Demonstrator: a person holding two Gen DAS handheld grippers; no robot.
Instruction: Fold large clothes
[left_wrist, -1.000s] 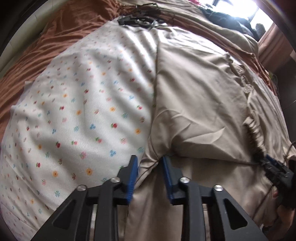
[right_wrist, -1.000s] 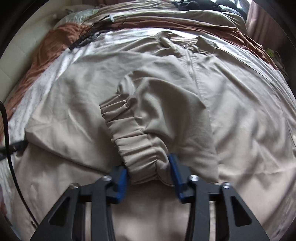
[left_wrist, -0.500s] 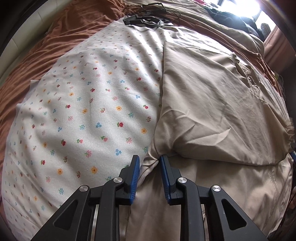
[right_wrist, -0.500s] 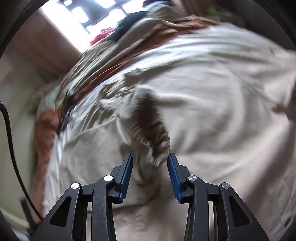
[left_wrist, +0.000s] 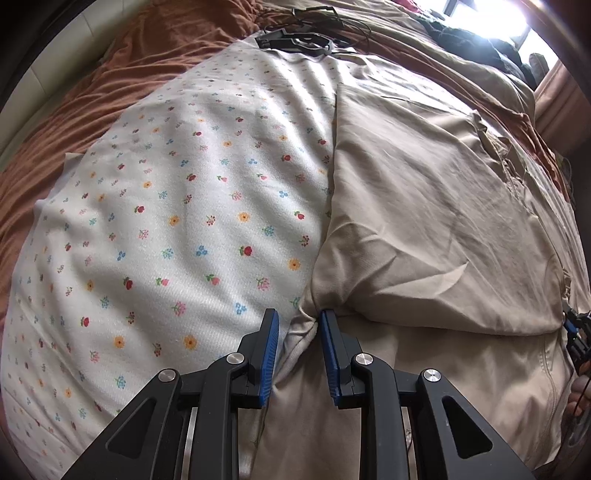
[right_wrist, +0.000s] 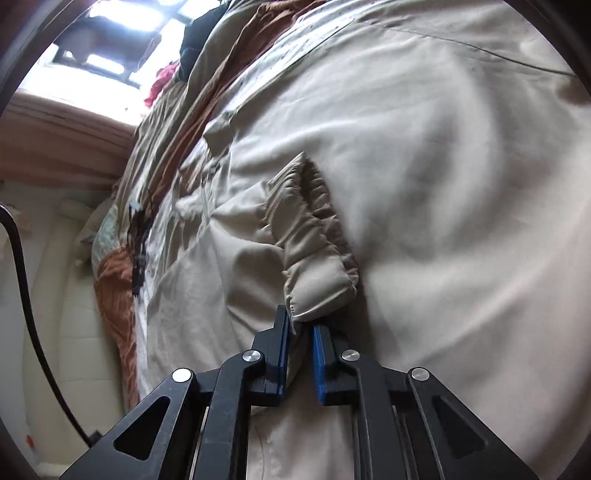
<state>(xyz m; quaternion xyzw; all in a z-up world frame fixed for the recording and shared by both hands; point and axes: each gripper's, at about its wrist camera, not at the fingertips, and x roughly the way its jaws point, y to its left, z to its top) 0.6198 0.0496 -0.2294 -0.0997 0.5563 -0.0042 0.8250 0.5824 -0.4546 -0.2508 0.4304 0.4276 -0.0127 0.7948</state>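
Note:
A large beige jacket (left_wrist: 424, 221) lies spread on the bed, one part folded over the body. My left gripper (left_wrist: 298, 321) is shut on a bunched corner of the jacket at its left edge, beside the floral sheet. In the right wrist view the elastic sleeve cuff (right_wrist: 314, 251) hangs between the blue pads of my right gripper (right_wrist: 301, 321). Its jaws are closing, with the cuff's end pinched in the narrow gap. At the far right edge of the left wrist view, my right gripper (left_wrist: 576, 332) shows at the fold's other corner with a hand behind it.
A white floral sheet (left_wrist: 166, 221) lies over a rust-brown blanket (left_wrist: 74, 110). Black cables and a dark device (left_wrist: 295, 37) sit at the far end. Dark clothes (left_wrist: 480, 40) are piled near the bright window. A black cable (right_wrist: 22, 277) runs down the right view's left side.
My right gripper rolled and swept sideways with the cuff, stretching the sleeve flat across the jacket, and its jaws narrowed on the cuff. The left gripper kept its place and hold.

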